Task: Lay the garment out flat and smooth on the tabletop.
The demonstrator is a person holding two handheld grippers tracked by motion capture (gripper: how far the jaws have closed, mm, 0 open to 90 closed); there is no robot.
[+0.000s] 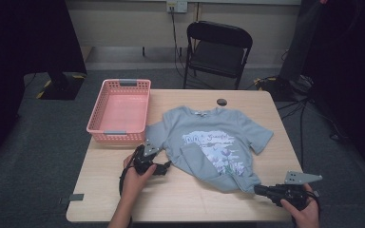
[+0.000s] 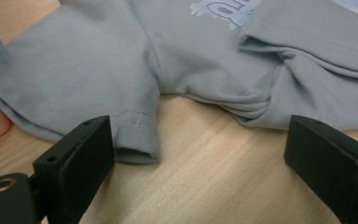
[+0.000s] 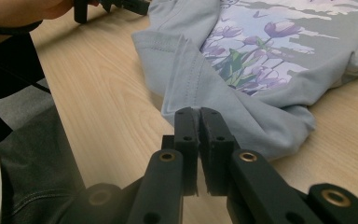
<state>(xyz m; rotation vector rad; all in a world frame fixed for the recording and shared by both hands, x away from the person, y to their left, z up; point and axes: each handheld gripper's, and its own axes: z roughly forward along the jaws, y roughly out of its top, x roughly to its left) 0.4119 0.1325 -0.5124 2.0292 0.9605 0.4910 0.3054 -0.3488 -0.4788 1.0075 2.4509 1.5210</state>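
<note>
Folding step under way: T-shirt [image 1: 214, 142] spread on table [image 1: 180, 199], lower part bunched. Right tongs [image 3: 199, 122] pinch hem corner; left tongs [image 2: 200, 154] gape beside sleeve [image 2: 74, 88]. Next, probably: left grips sleeve

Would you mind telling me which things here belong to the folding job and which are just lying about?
In the job: T-shirt, left gripper open by its sleeve, right gripper shut at its bottom hem, pink basket probably.

Lying about: small dark round object, folding chair.
</note>
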